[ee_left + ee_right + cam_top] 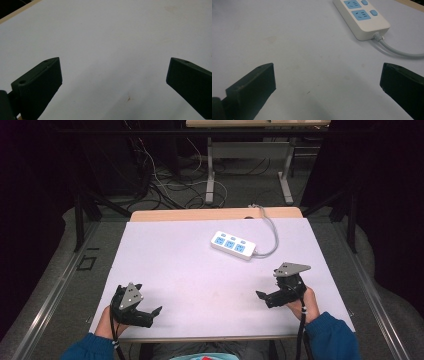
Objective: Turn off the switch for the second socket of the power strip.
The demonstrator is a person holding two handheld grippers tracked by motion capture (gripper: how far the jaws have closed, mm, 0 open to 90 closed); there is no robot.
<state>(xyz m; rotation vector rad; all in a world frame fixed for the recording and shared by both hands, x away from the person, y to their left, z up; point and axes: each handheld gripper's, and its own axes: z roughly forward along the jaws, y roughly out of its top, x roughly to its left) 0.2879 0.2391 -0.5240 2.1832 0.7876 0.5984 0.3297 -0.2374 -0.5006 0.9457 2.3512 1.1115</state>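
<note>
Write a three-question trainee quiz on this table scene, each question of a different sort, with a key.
1. True or false: the power strip lies between the jaws of the right gripper.
2. Multiple choice: the power strip's cable runs toward which part of the table? A) the near edge by the person B) the far edge C) the left edge
3. Fill in: the left gripper has its jaws ____ over the bare white surface.

Key:
1. False; it lies apart, farther up the table, with nothing between the jaws.
2. B
3. open
</note>
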